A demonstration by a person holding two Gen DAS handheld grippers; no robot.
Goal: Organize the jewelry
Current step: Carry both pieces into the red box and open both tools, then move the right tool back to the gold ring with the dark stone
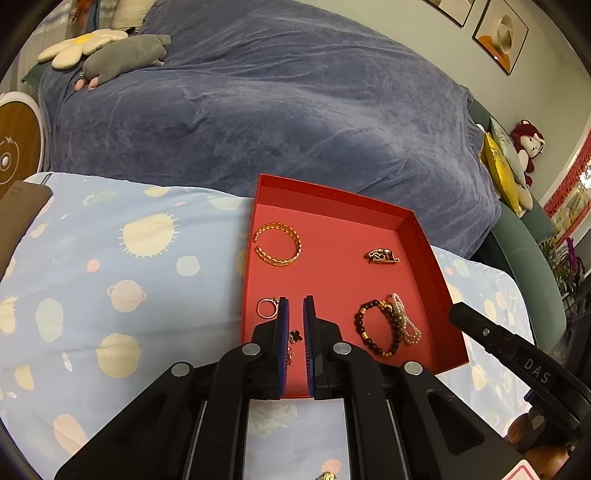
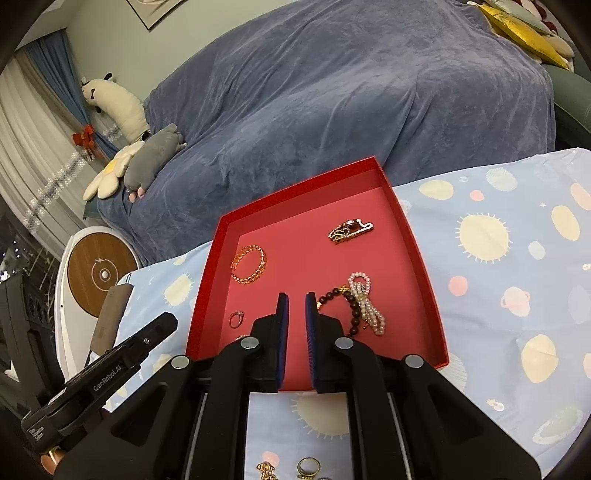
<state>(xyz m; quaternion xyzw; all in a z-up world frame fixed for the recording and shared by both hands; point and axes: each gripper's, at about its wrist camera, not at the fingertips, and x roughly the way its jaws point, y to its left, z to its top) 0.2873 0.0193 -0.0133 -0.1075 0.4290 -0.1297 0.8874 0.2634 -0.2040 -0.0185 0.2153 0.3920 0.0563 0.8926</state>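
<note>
My two nearly closed, empty grippers [image 1: 295, 301] [image 2: 296, 295] hover over the red tray [image 1: 439, 280]; reaching toward six o'clock could snag the earring [image 1: 294, 336].

Bedroom corner with a draped sofa, lit by warm indoor light

A blue-grey throw [image 1: 280, 110] covers the sofa behind the planet-print sheet [image 1: 122, 258]; a grey plush [image 1: 125, 57] and flower cushion [image 1: 79, 46] lie at its left end, framed pictures [image 1: 500, 33] hang on the pale wall, and white curtains [image 2: 33, 147] hang left.
</note>
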